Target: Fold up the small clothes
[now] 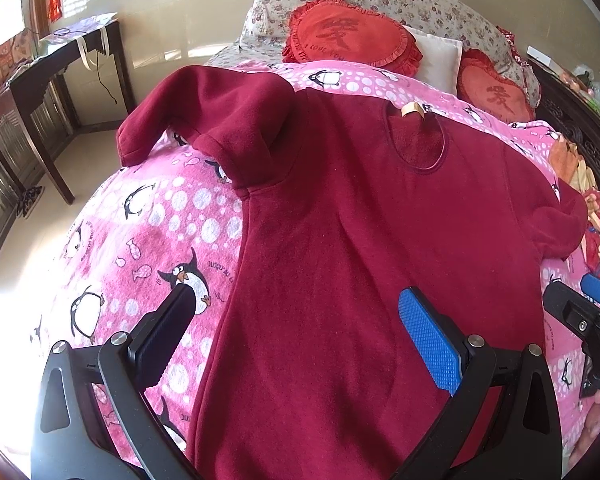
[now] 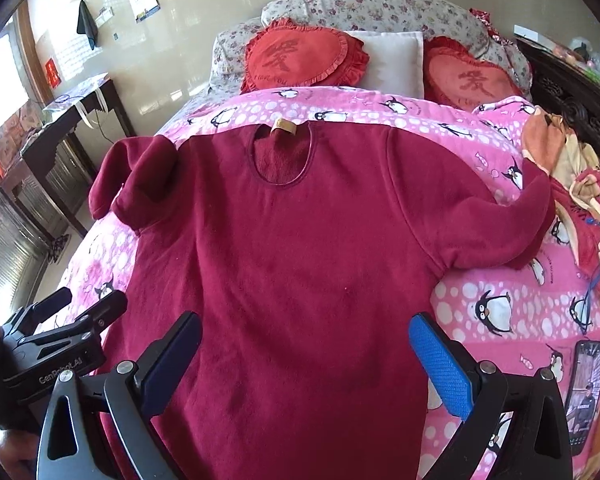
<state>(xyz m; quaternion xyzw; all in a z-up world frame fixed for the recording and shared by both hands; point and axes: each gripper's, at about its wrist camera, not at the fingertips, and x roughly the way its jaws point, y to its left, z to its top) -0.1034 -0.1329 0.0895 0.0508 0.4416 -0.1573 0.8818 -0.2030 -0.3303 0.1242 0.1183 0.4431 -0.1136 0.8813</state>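
Note:
A dark red fleece sweater lies spread face up on the pink penguin blanket, neck hole toward the pillows. Its left sleeve is bunched and folded; its right sleeve bends outward. It also shows in the right wrist view. My left gripper is open and empty, hovering over the sweater's lower left part. My right gripper is open and empty above the lower body of the sweater. The right gripper also shows at the left wrist view's right edge; the left gripper shows in the right wrist view.
Red heart cushions and a white pillow lie at the bed's head. A phone lies on the blanket at right, beside crumpled clothes. A dark wooden table stands left of the bed.

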